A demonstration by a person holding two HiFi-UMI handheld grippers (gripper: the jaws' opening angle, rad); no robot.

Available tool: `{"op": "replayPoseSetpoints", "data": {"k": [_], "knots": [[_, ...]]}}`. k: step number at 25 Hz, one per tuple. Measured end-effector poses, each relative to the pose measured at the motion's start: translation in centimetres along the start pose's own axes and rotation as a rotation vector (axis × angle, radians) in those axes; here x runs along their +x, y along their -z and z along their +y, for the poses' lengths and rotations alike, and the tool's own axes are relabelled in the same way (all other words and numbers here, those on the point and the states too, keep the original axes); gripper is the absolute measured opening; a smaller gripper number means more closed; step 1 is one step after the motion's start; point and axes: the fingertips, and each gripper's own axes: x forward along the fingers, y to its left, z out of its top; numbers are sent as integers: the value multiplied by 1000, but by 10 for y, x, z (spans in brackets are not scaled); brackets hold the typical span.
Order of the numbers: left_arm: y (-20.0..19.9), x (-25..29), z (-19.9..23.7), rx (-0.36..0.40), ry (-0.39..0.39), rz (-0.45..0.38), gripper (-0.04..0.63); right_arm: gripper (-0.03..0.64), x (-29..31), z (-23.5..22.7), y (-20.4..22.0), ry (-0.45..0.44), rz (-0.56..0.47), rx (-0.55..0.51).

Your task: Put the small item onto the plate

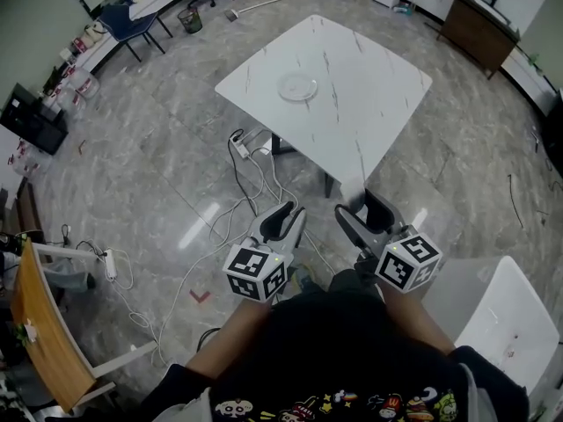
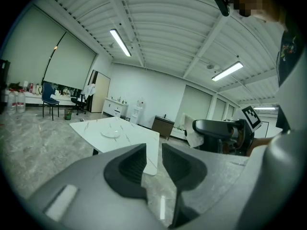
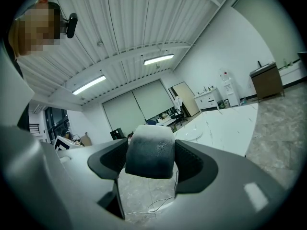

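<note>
The grey stone-tiled floor (image 1: 132,174) fills most of the head view, and the white marble-patterned square surface (image 1: 369,86) stands on it, well apart from the person, who holds both tools low and close to the body. White cables (image 1: 255,183) trail over the floor from the surface's near-left side toward the person's feet.

On the surface lies a round white plate (image 1: 297,87), between its middle and its left corner, with nothing on it. The rest of the surface looks bare.

The left tool (image 1: 283,221) has its jaws a narrow gap apart. Only the floor and the surface's edge show through that gap, so it carries nothing. The right tool (image 1: 365,209) is pinching the small whitish rounded block (image 3: 149,150), which fills the space between its jaws and stands a little proud of them. The task's item is thus in the air, far from the plate.

The carry has barely begun, by the look of it. The block appears soft and grainy, so a loosened pinch during the walk could let it slide out onto the floor. The cables lie across the likely path and could catch a foot. A release made too high or off-centre might roll the block past the plate's shallow rim.
</note>
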Motion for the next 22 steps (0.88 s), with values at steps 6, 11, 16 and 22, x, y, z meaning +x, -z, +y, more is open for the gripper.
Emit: {"op": "replayPoseSetpoints", "data": {"k": [6,11,16,22], "knots": [[-7,-5,16,5,-12,-22,196,333,13,6,-3,-3,-5,-13],[-19,-10,25,11,-25,-41,196,333,22,13,-7,-15,3,-26],[-21,-7,39,15,-40,-38,196,333,37,11,-6,-29,11,-26],[-21,8,51,17,-49,-29,196,333,49,-4,-5,-30,18,-13]]}}
